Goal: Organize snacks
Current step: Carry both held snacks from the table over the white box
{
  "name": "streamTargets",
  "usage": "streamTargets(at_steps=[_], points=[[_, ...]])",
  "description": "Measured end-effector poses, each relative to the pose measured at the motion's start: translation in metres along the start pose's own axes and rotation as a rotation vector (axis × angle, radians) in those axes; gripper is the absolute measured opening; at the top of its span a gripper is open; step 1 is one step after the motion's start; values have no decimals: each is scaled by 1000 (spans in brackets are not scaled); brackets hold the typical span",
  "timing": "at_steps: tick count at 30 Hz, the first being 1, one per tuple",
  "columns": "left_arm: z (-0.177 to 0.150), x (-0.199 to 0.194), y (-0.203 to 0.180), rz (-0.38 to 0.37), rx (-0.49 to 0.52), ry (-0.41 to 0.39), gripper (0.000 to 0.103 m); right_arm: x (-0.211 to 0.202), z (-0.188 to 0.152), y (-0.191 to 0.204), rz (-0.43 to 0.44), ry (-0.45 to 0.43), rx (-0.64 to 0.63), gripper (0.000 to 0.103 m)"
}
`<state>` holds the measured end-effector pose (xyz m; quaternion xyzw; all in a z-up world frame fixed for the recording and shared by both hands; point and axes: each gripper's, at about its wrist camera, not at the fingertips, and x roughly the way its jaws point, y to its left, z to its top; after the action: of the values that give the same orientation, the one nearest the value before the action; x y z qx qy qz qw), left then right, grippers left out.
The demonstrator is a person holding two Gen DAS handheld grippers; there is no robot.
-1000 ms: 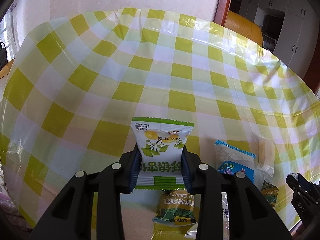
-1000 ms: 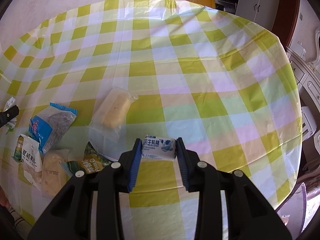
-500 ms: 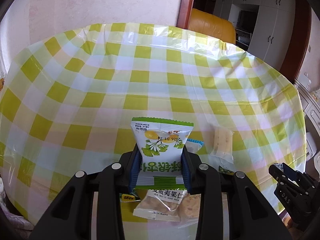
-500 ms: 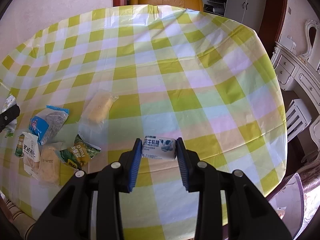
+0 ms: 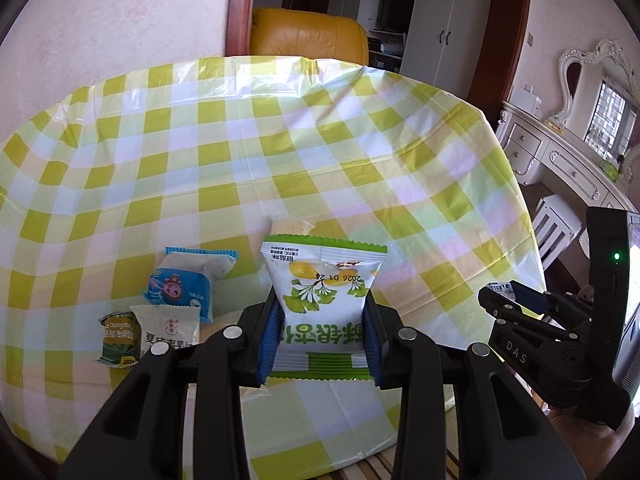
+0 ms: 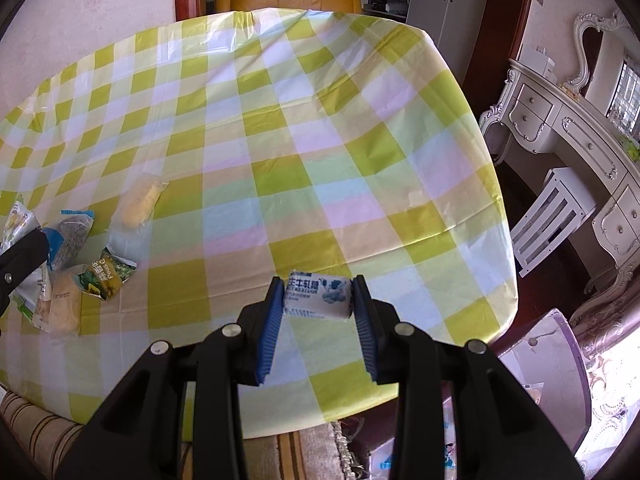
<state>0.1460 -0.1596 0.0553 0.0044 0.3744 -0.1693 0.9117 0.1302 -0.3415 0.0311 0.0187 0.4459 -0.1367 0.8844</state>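
You are wielding black grippers (image 5: 320, 316) with blue ribbed pads (image 6: 267, 332), silver screws (image 5: 407, 334) and "DAS" lettering (image 5: 516, 353).

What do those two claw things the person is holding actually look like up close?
Both are matte black plastic tools. The left gripper and the right gripper each have two angular arms dotted with round silver screws, ending in ribbed blue pads. Seen from the left wrist camera, the right one carries white "DAS" lettering and a black box with a small green light. No cables or sleeves show.
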Motion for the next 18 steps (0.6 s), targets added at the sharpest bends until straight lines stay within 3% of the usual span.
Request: streamTargets(at_steps=[11,18], points=[[-18,-1,-85,-142,209,69,35,-7,-29,-69,-98,53,92,35],[-34,-2,-149,-204,409,107,35,-1,-57,-121,-158,122,190,35]])
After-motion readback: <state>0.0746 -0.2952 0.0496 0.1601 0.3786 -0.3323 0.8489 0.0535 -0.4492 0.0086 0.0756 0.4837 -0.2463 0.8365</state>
